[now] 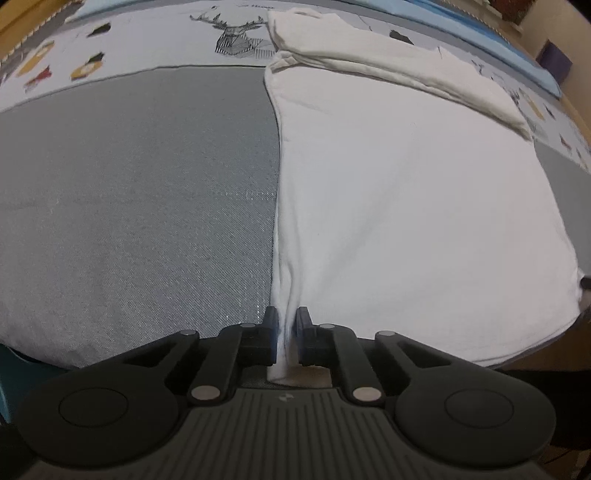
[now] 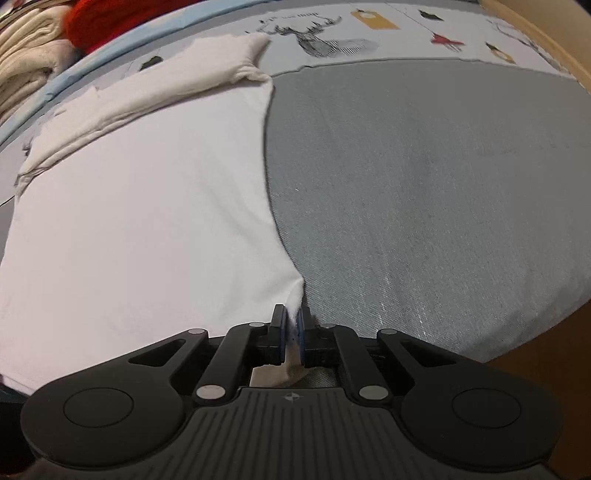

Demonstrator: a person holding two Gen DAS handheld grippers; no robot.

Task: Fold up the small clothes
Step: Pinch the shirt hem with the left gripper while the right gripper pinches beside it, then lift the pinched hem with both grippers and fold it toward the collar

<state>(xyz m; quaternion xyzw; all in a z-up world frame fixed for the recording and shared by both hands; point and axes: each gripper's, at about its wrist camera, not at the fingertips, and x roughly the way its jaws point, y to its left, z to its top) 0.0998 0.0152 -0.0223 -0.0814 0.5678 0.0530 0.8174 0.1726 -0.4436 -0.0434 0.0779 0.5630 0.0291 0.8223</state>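
A white garment (image 1: 406,206) lies flat on a grey pad (image 1: 129,206), with a folded-over band (image 1: 388,62) along its far edge. My left gripper (image 1: 285,325) is shut on the garment's near left corner. In the right wrist view the same garment (image 2: 140,221) covers the left half of the grey pad (image 2: 424,192). My right gripper (image 2: 291,321) is shut on its near right corner. Both corners are pinched between the fingers at the pad's near edge.
A pale printed sheet with a deer drawing (image 1: 236,37) lies beyond the pad. A pile of cream clothes (image 2: 26,62) and something red (image 2: 107,18) sit at the far left of the right wrist view. A wooden edge (image 2: 546,48) runs along the right.
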